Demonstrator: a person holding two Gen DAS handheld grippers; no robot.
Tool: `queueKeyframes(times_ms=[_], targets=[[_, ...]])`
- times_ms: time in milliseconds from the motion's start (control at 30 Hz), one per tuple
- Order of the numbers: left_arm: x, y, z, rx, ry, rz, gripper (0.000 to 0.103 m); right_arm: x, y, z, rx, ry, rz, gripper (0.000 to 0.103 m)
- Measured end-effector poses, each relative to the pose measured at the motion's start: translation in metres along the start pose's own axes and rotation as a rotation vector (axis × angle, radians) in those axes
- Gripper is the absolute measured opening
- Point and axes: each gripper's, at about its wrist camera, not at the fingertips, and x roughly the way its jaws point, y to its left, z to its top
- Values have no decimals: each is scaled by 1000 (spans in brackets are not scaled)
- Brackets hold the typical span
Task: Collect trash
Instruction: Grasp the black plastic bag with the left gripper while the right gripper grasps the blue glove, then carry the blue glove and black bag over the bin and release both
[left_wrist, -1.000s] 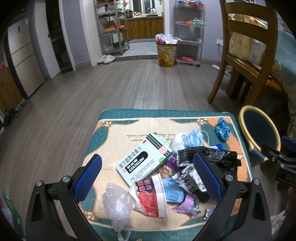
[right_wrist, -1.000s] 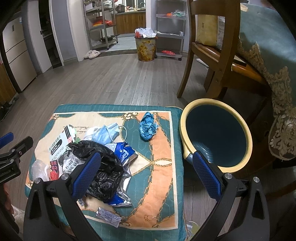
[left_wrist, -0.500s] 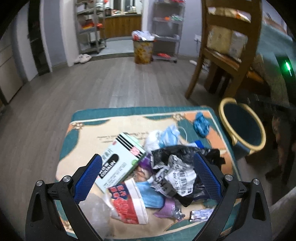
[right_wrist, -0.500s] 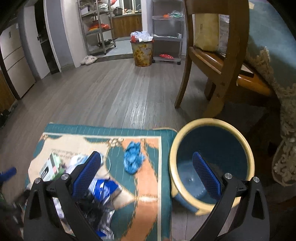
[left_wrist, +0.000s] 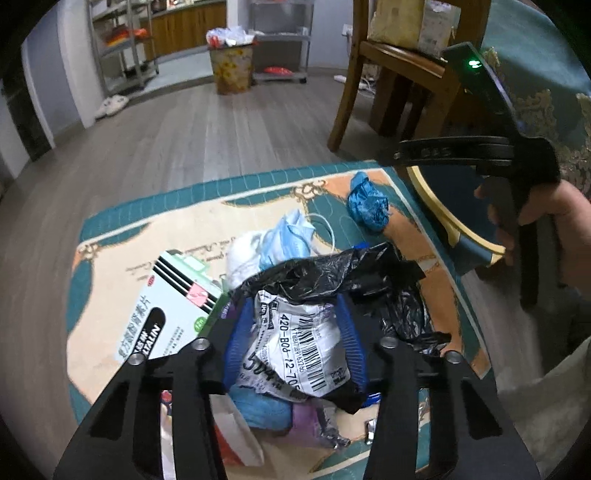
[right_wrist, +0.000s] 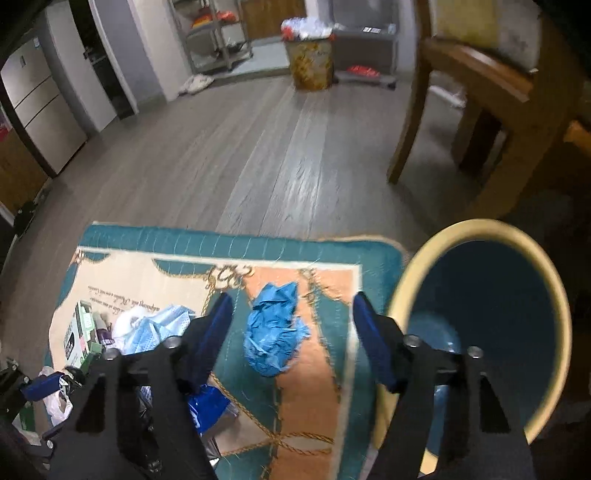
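Left gripper (left_wrist: 293, 332) closing, fingers pinching the labelled wrapper (left_wrist: 295, 347) in the pile on the mat (left_wrist: 184, 225). Right gripper (right_wrist: 291, 332) closing, fingers spread around the blue wad (right_wrist: 273, 328), not touching. Risking dragging the black bag (left_wrist: 332, 273) along, spilling beside the bin (right_wrist: 406, 288).

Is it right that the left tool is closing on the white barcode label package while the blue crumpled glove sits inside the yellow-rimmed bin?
Not quite. The right wrist view shows the blue crumpled glove lying on the patterned mat, beside the yellow-rimmed bin, not inside it. The left tool has indeed been closing around the white barcode label package.
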Motion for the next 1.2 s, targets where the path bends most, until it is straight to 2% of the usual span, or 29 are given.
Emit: queueKeyframes(times_ms=[133,267,300,333,500,567,633,933,1200], targets=[[5,-2,1,29,3,-6,40,31,8,-6,6,79,48,58],[8,3,1,34,13,-7,32,48,18,-15,-40,135,42,57],[9,4,2,33,17,-7,30,53,21,-18,-52,153,30,52],[10,5,2,32,19,-8,29,57,21,-20,-61,164,18,43],[3,6,2,35,3,1,25,58,23,-25,-63,165,10,39],[-4,8,3,32,-16,-3,24,52,24,-26,-67,154,4,39],[-10,9,4,32,-32,-7,4,43,26,-26,-64,139,3,38],[-32,9,4,52,-87,3,4,-16,14,-23,-17,59,18,38],[-74,2,17,43,-224,2,3,-90,8,-21,-35,-65,6,38]])
